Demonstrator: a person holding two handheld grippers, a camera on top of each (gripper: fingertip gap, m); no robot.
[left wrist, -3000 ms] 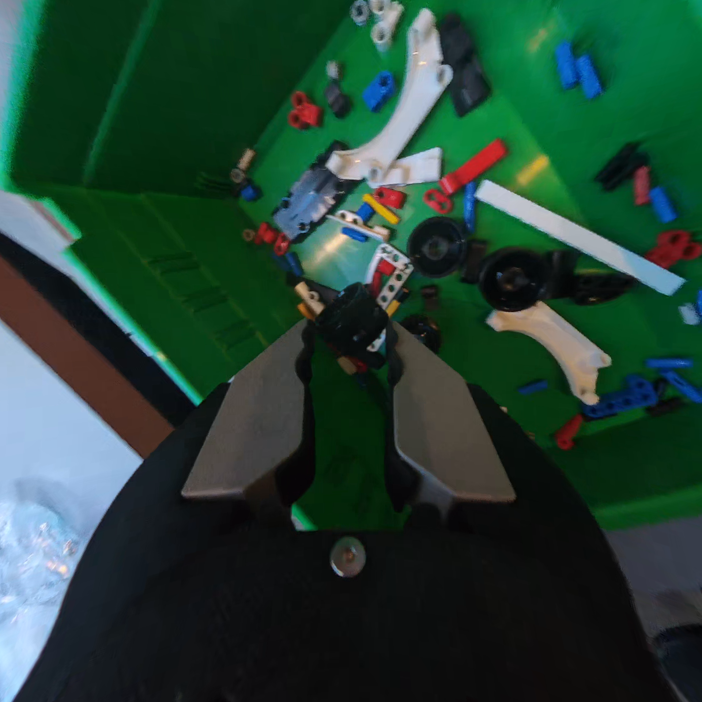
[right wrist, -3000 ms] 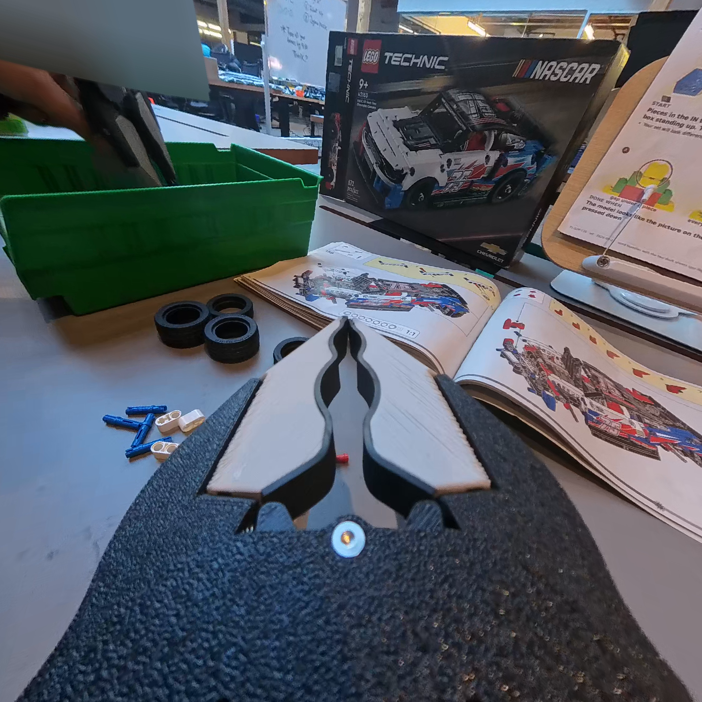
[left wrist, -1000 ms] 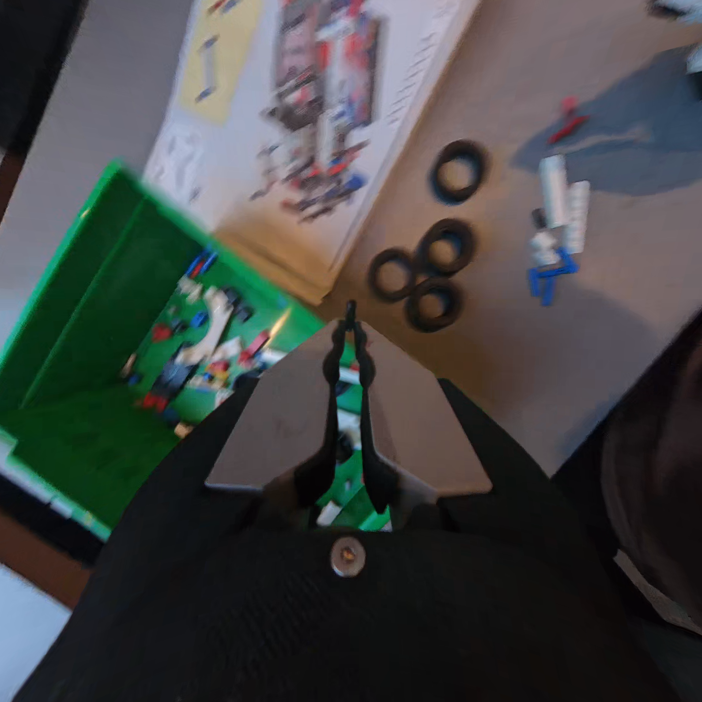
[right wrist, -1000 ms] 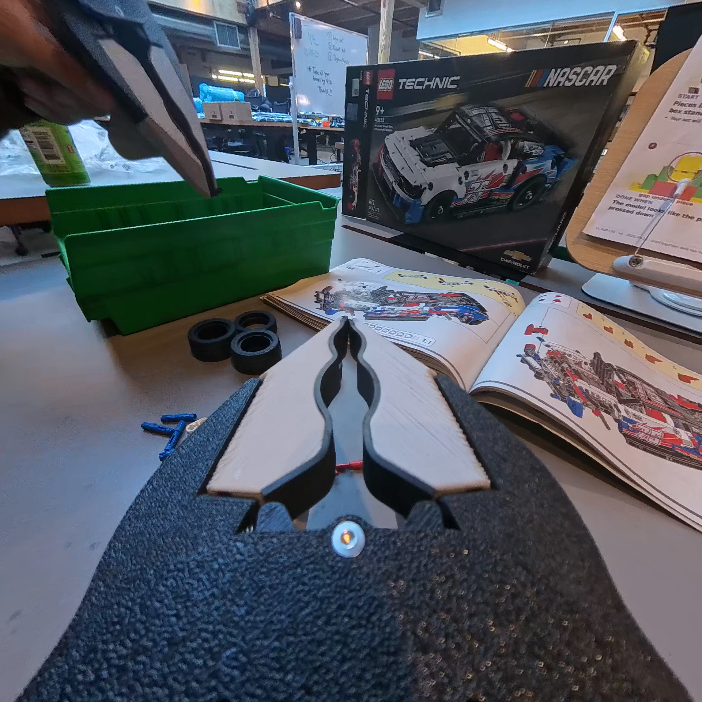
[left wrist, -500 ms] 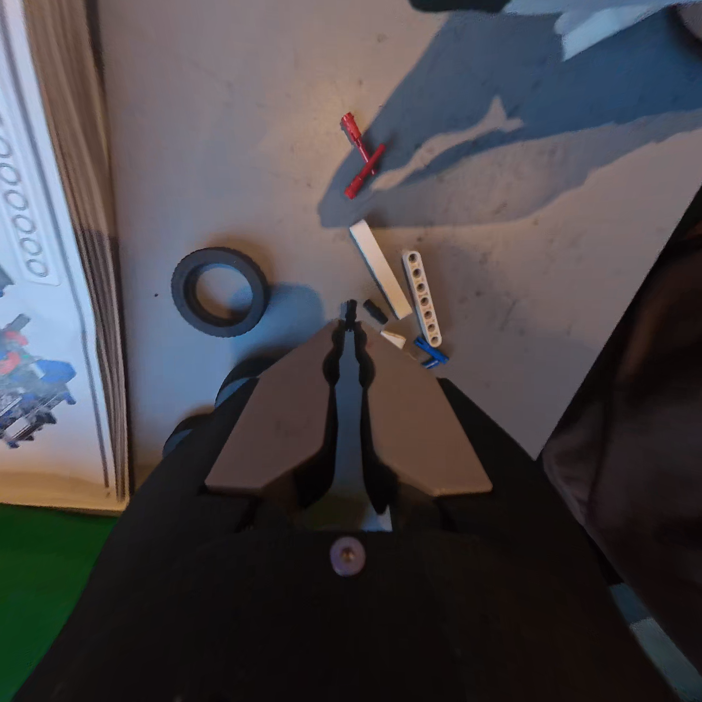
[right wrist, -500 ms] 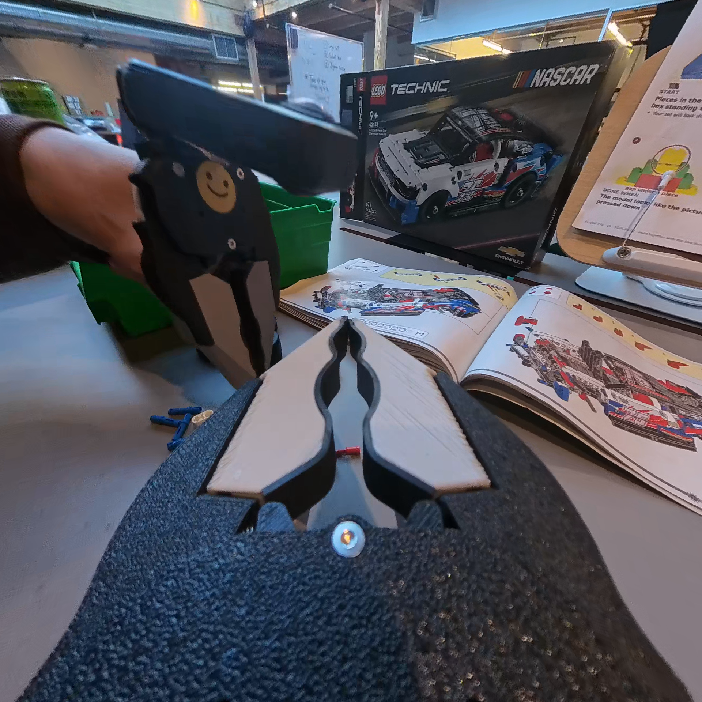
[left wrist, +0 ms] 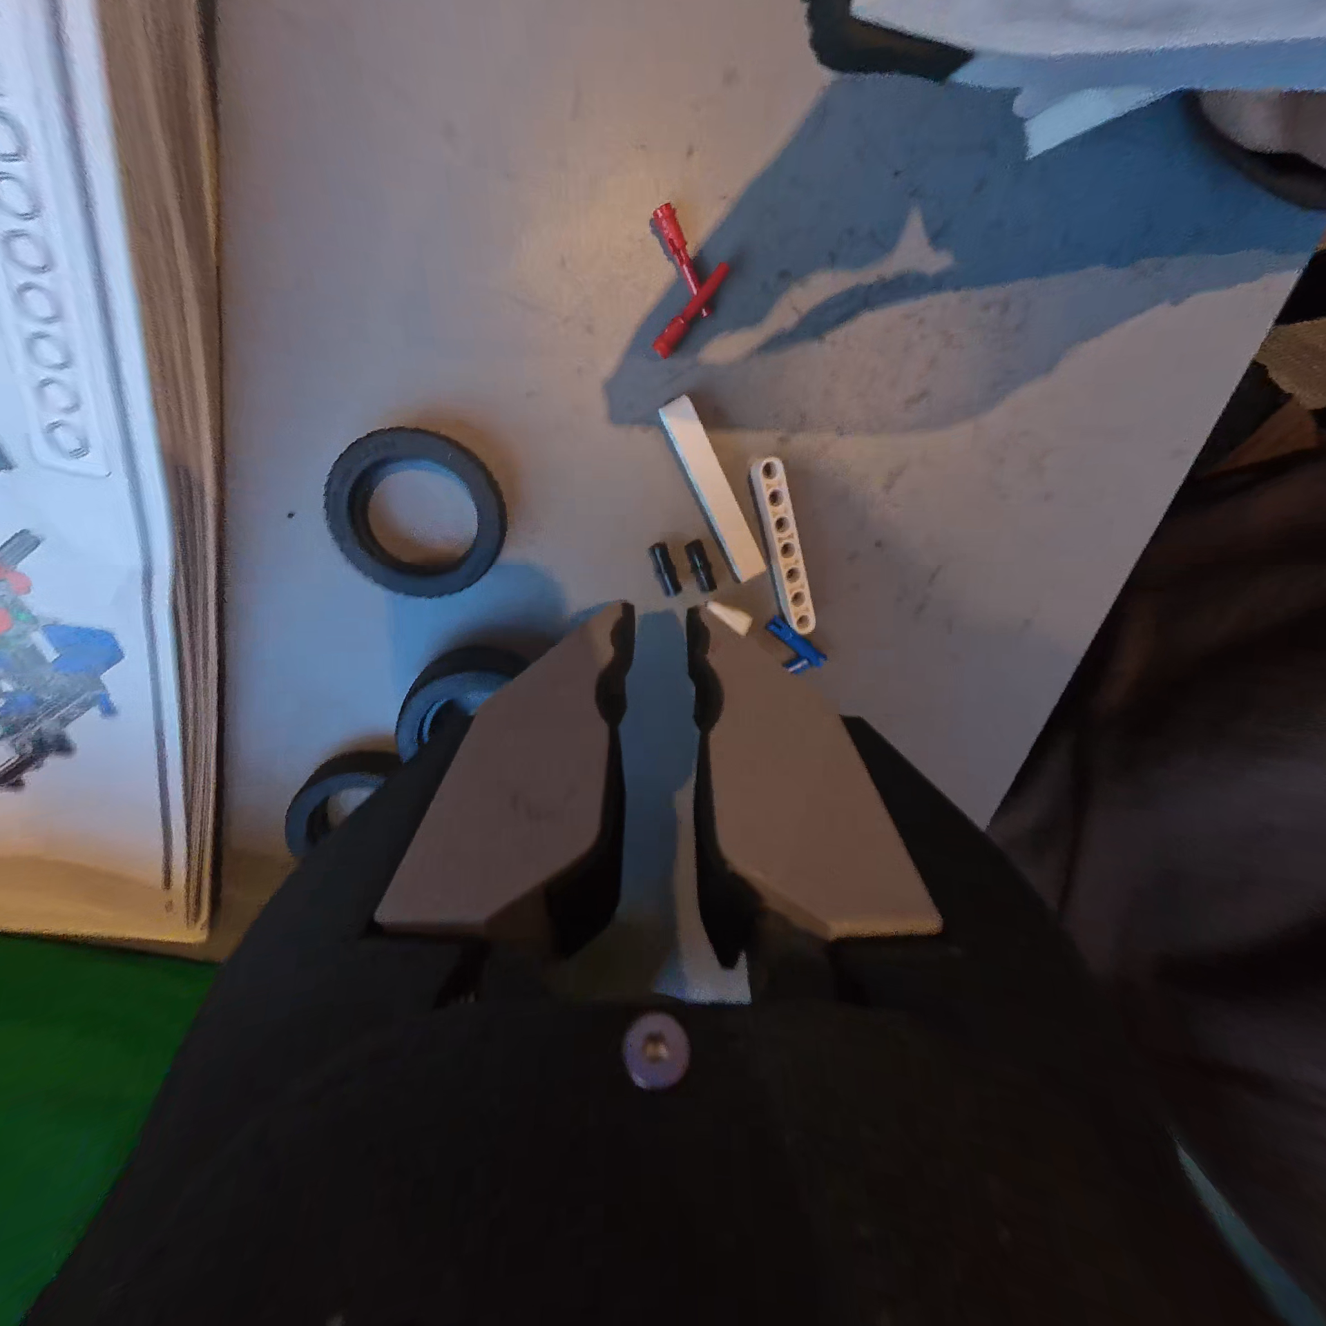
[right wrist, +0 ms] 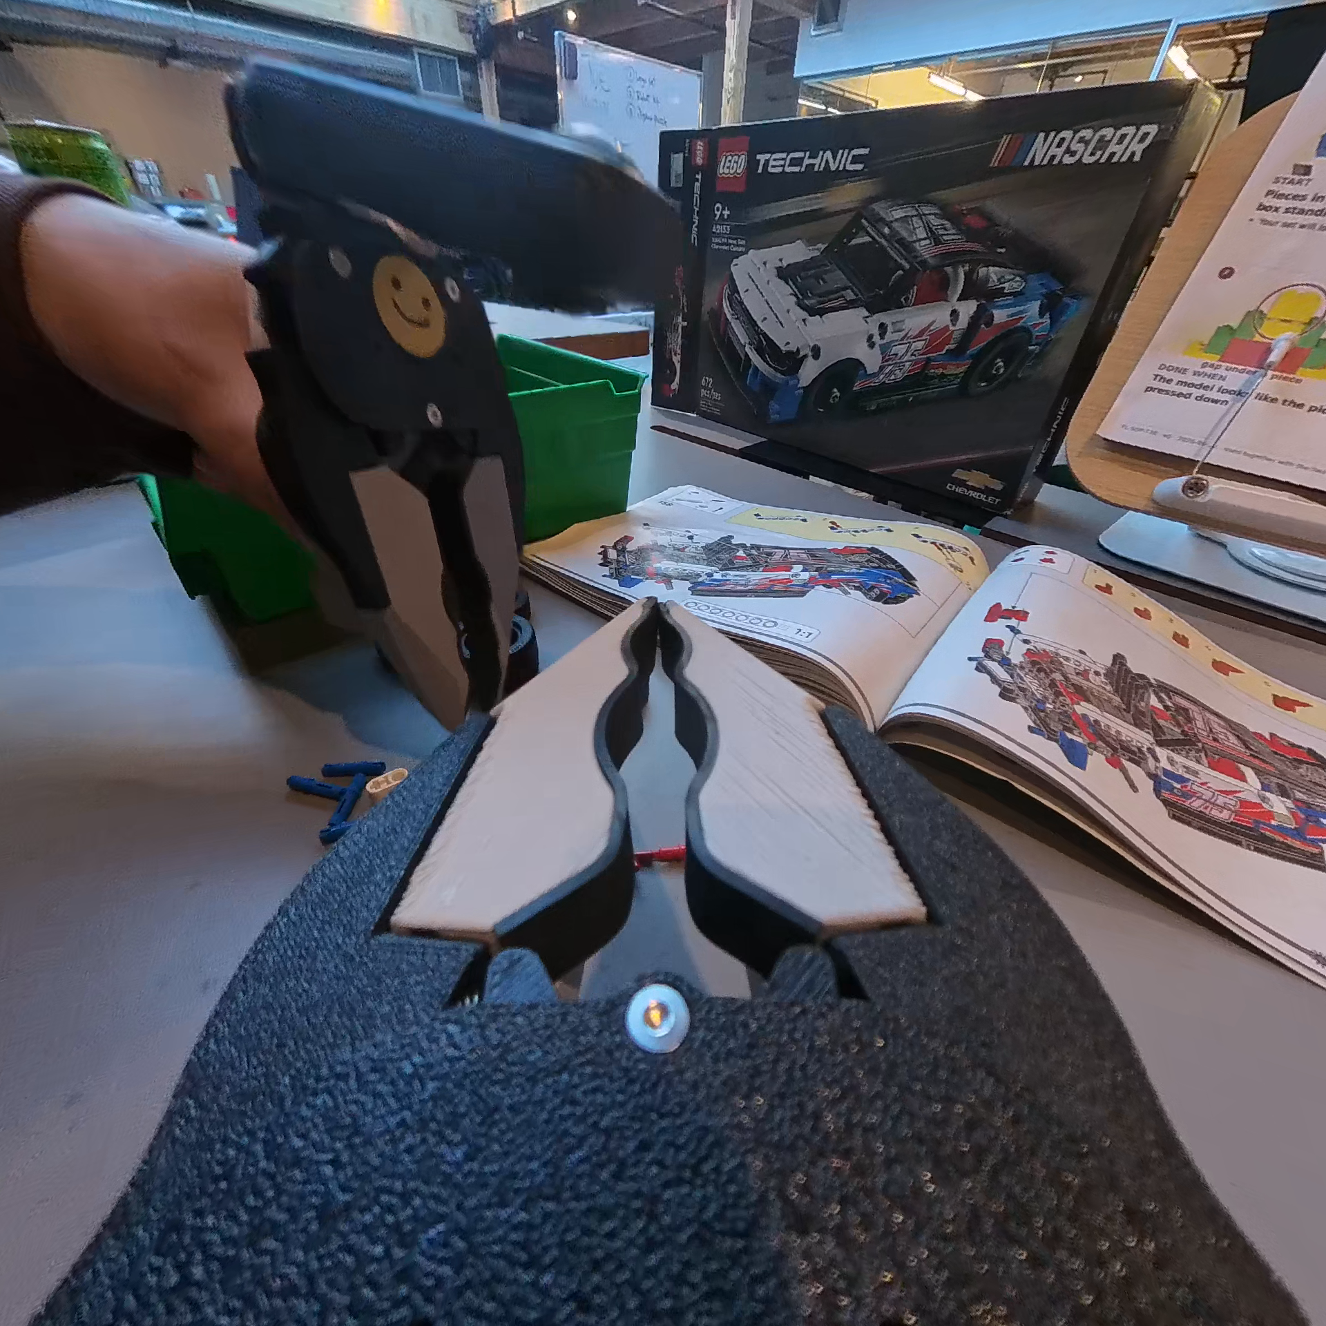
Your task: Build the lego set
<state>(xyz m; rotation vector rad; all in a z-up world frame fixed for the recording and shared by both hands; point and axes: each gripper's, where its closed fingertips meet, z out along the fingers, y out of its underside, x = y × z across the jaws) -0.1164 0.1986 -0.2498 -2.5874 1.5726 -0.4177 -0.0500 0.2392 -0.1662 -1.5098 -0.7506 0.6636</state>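
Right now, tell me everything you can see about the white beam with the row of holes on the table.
The white beam is a slim, flat plastic-looking strip with rounded ends and seven round holes in a single row. It lies flat on the grey table, running away from the left claw. A white flat bar lies close along one side, and a small blue pin sits at its near end; whether they touch is unclear.

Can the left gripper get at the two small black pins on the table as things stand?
Probably yes: the left gripper hangs open just short of the two black pins, with bare table between; the white beam lies close beside them.
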